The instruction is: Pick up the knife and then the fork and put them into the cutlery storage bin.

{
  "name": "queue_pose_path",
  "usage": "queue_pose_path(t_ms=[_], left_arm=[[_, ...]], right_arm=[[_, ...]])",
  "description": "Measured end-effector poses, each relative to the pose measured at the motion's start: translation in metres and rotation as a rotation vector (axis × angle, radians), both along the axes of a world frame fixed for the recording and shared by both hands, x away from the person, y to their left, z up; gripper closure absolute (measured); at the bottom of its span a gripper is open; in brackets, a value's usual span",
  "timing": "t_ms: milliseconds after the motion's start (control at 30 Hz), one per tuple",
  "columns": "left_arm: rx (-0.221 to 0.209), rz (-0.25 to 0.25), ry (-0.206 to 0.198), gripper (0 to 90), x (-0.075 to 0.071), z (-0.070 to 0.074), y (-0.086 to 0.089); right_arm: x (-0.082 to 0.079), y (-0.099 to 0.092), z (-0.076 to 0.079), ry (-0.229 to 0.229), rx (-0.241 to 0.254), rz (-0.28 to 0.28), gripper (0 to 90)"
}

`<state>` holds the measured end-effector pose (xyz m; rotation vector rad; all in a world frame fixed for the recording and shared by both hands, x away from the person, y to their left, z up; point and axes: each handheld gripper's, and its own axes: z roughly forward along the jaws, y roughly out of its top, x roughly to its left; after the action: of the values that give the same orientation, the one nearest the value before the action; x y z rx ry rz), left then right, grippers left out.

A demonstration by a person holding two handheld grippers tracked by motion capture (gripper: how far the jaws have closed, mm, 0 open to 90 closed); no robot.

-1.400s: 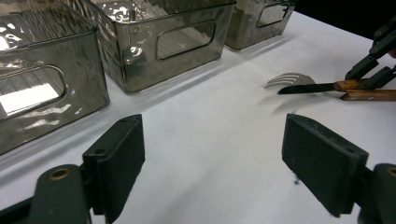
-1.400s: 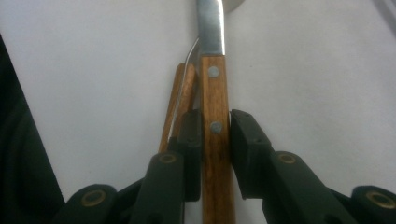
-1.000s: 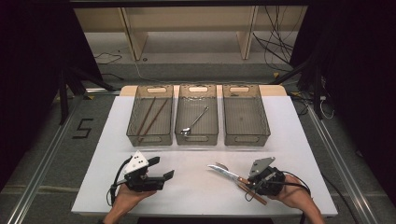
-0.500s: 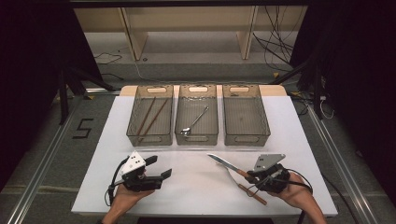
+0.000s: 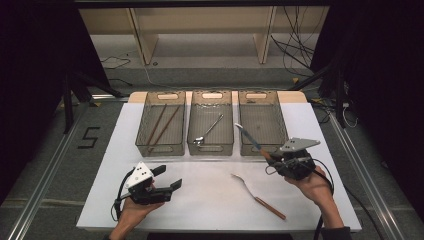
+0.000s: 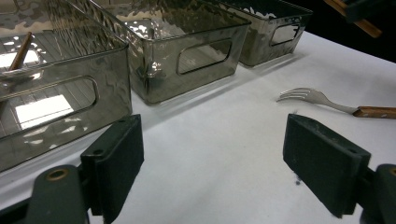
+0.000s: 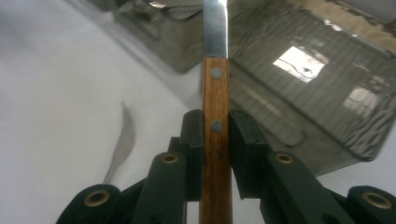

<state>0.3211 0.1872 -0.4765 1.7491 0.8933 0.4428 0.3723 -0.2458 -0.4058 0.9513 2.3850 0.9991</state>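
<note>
**Asker:** Grippers first: what is each of your 2 doing?

**Describer:** Your right gripper (image 5: 270, 161) has its 2 black jaws clamped on the wooden handle of a table knife with a steel blade (image 5: 248, 138). In the right gripper view the pads (image 7: 193, 140) press the handle from both sides, and the knife (image 7: 215, 93) runs straight up between them, 2 rivets showing. Your left gripper (image 5: 169, 178) sits low over the white table (image 5: 215, 200) with its jaws spread wide and nothing between them.

**Asker:** Where is the knife in relation to the bins?

**Describer:** From above, it is lifted off the table, its blade slanting up and left over the front edge of the right-hand clear smoky plastic bin (image 5: 261, 122), 1 of 3 in a row.

**Asker:** And the other cutlery?

**Describer:** A steel fork with a wooden handle (image 5: 257, 196) lies flat on the table between your 2 hands, apart from both. The middle bin (image 5: 211, 145) holds a metal spoon (image 5: 208, 129). The left bin (image 5: 159, 146) holds 2 brown chopsticks (image 5: 161, 125).
</note>
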Motion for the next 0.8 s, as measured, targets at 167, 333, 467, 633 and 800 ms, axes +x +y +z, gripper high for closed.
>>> queue_pose_path(t_ms=[167,333,467,633,800], left_arm=[[0.0,0.001,-0.003,19.8,0.0,-0.001,0.0],[-0.005,0.002,-0.005,19.6,0.0,-0.001,0.002],[-0.009,0.002,-0.005,19.0,0.0,-0.002,0.002],[-0.003,0.003,-0.011,18.6,-0.001,-0.002,0.002],[-0.004,0.005,-0.025,18.6,-0.003,0.0,0.004]], right_arm=[[0.021,-0.003,0.005,0.005,0.024,-0.09,76.7],[0.04,-0.005,0.008,0.015,0.042,-0.166,76.6],[0.053,-0.004,0.012,0.025,0.05,-0.207,76.6],[0.067,0.0,0.017,0.035,0.061,-0.25,76.6],[0.082,0.008,0.019,0.054,0.064,-0.287,76.6]])
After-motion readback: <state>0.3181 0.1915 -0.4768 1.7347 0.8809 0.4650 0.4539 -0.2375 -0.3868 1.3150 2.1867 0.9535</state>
